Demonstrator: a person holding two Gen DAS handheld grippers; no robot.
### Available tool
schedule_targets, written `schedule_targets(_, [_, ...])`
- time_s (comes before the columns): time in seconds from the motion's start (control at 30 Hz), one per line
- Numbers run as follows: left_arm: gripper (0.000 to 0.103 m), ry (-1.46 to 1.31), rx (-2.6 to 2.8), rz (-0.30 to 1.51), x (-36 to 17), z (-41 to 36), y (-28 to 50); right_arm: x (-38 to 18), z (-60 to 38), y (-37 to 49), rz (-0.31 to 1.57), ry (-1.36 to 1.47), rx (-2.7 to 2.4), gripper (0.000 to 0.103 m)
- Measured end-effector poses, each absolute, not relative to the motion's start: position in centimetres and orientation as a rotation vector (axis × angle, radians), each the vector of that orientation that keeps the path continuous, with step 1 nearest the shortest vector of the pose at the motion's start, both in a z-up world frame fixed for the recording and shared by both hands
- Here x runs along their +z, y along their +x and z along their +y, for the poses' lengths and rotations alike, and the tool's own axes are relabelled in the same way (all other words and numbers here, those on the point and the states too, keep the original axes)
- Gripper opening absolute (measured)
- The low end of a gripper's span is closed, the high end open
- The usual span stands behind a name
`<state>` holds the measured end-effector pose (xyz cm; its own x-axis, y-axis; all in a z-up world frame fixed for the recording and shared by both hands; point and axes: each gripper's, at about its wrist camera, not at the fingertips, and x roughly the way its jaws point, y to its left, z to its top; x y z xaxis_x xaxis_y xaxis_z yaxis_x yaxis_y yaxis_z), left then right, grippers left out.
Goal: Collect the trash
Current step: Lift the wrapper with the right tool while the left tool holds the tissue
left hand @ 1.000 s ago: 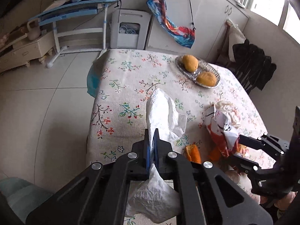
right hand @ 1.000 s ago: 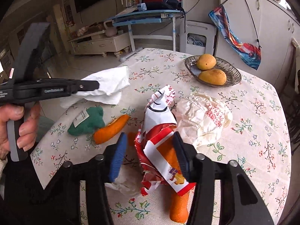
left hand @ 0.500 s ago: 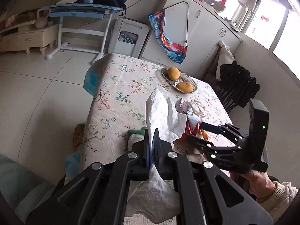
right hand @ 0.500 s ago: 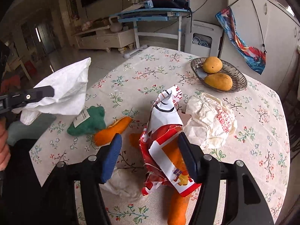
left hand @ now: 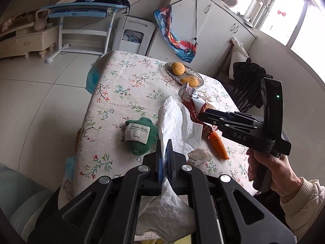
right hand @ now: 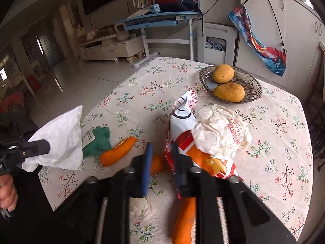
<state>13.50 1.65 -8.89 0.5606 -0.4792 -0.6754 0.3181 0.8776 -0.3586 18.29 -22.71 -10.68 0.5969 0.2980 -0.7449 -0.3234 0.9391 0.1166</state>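
Tissue (left hand: 174,122) clamped in left gripper (left hand: 165,158) off table (left hand: 121,85) near edge | right gripper (right hand: 161,160) jaws closing, half-open beside red wrapper (right hand: 182,142)

Pale glossy floor tiles (left hand: 36,93) spread around a table under a cream floral tablecloth (right hand: 284,126). A blue-and-white metal desk (right hand: 162,20) stands against the far wall beside a low cream drawer cabinet (right hand: 109,49). White cupboards (left hand: 219,26) run toward a bright daylit window (left hand: 300,22).

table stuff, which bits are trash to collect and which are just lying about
Trash to collect:
white crumpled tissue, in left gripper
red-and-white snack wrapper
crumpled printed paper wrapper
orange peel strips

Lying about:
green knitted cloth
glass dish of mangoes
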Motion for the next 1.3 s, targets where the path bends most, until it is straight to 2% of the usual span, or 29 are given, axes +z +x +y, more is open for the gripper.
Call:
schedule_targets(0.03, [0.005, -0.205, -0.474, 0.855, -8.9, 1.7, 13.5, -10.7, -22.2, 18.5, 0.845, -0.059, 0.346, 0.061])
schedule_targets(0.2, [0.005, -0.204, -0.472, 0.859, -8.9, 1.7, 13.3, -12.2, -19.7, 21.0, 0.879, -0.194, 0.293, 0.061])
schedule_targets(0.27, [0.005, -0.202, -0.473, 0.859, -9.0, 1.6, 13.3, -13.1, -19.4, 21.9, 0.899, -0.23, 0.281, 0.057])
schedule_targets(0.37, [0.005, -0.202, -0.473, 0.858, -9.1, 1.6, 13.3, -13.2, -20.2, 22.5, 0.905, -0.232, 0.267, 0.027])
schedule_targets(0.4, [0.005, -0.204, -0.473, 0.858, -9.1, 1.6, 13.3, -12.9, -20.7, 22.6, 0.908, -0.205, 0.274, 0.007])
schedule_targets(0.53, [0.005, -0.209, -0.473, 0.858, -9.2, 1.6, 13.3, -11.3, -22.7, 21.9, 0.877, -0.069, 0.308, 0.002])
schedule_targets(0.97, [0.005, -0.207, -0.467, 0.833, -7.9, 1.9, 12.0, -5.0, -25.7, 15.5, 0.685, 0.389, 0.499, 0.002])
schedule_targets(1.3, [0.005, -0.192, -0.48, 0.754, -4.2, 2.0, 8.5, -1.9, -27.2, 8.5, 0.589, 0.488, 0.551, 0.002])
